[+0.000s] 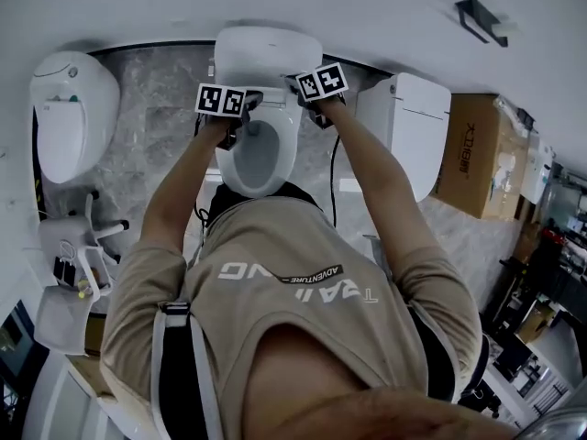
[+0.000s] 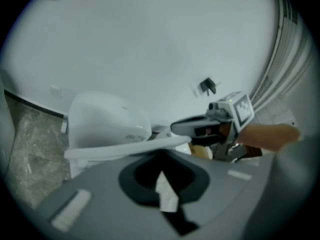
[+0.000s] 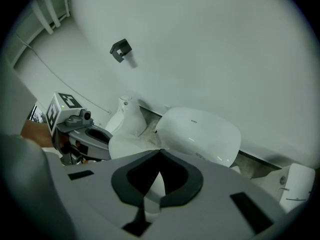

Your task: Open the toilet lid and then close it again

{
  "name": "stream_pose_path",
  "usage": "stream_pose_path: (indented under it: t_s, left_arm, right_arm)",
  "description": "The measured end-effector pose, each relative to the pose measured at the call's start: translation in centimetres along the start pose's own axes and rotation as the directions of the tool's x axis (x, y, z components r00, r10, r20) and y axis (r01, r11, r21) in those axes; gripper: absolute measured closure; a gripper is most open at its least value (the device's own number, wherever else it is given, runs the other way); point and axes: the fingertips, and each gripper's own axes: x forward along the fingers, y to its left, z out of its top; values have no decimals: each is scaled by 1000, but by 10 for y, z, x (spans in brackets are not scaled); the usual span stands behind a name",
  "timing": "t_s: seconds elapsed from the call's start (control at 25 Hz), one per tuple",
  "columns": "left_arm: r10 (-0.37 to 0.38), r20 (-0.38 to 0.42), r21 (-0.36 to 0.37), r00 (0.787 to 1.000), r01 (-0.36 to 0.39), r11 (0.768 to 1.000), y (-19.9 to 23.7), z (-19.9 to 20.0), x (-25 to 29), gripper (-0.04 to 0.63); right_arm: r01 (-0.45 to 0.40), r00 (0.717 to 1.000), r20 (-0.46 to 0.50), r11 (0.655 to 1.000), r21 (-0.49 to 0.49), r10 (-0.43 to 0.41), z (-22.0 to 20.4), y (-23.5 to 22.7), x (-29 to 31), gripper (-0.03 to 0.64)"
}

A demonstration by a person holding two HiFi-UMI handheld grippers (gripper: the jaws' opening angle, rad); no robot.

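The white toilet stands below me, and its lid (image 1: 261,51) is raised toward the wall above the seat and bowl (image 1: 257,159). My left gripper (image 1: 248,106) is at the lid's left front edge, and my right gripper (image 1: 298,88) is at its right front edge. In the left gripper view the domed lid (image 2: 107,119) fills the left, its thin rim running right at my shut jaw tips (image 2: 161,151); the right gripper (image 2: 220,124) shows beyond. In the right gripper view the lid (image 3: 200,134) lies just past my shut jaw tips (image 3: 160,150), with the left gripper (image 3: 75,126) at left. Nothing is clamped.
Another toilet (image 1: 73,117) stands at the left and a third (image 1: 413,126) at the right. Beside that one is a cardboard box (image 1: 477,154). A black bracket (image 1: 481,16) hangs on the wall. A white stand (image 1: 78,255) is at my lower left.
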Motion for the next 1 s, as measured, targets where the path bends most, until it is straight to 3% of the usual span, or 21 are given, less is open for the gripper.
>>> stream_pose_path:
  t_s: [0.44, 0.6, 1.0]
  left_arm:
    - [-4, -50, -56, 999, 1, 998, -14, -88, -16, 591]
    - [23, -113, -21, 993, -26, 999, -16, -122, -20, 591]
    - [63, -192, 18, 979, -61, 998, -18, -197, -26, 592]
  right_arm:
    - [-35, 997, -79, 995, -91, 28, -84, 50, -6, 607]
    - [-35, 993, -120, 992, -125, 20, -115, 66, -8, 607]
    - [-43, 984, -179, 994, -102, 25, -185, 92, -7, 607]
